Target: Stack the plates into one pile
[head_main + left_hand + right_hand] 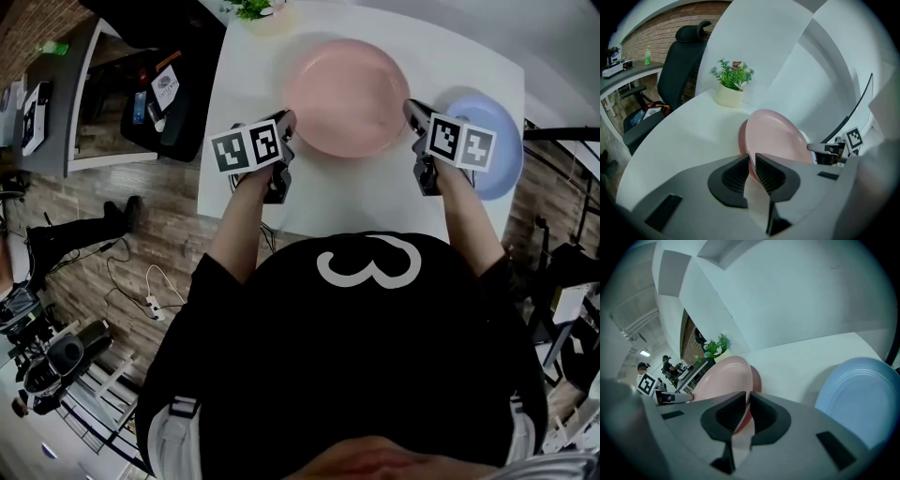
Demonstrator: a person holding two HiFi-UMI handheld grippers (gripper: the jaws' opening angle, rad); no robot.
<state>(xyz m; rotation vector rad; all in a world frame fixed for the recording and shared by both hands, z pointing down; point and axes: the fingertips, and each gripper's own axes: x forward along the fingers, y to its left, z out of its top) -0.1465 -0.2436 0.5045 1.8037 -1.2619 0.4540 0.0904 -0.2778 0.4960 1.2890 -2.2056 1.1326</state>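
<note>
A pink plate is held above the white table between both grippers. My left gripper pinches its left rim, the jaws shut on the pink plate edge. On the opposite side, my right gripper clamps the right rim; the pink plate runs between its jaws. A light blue plate lies flat on the table at the right, beside and partly under the right gripper. The blue plate fills the right of the right gripper view.
A small potted plant stands at the table's far edge, also the plant in the left gripper view. A black office chair and a desk stand to the left. The table's near edge runs just before my body.
</note>
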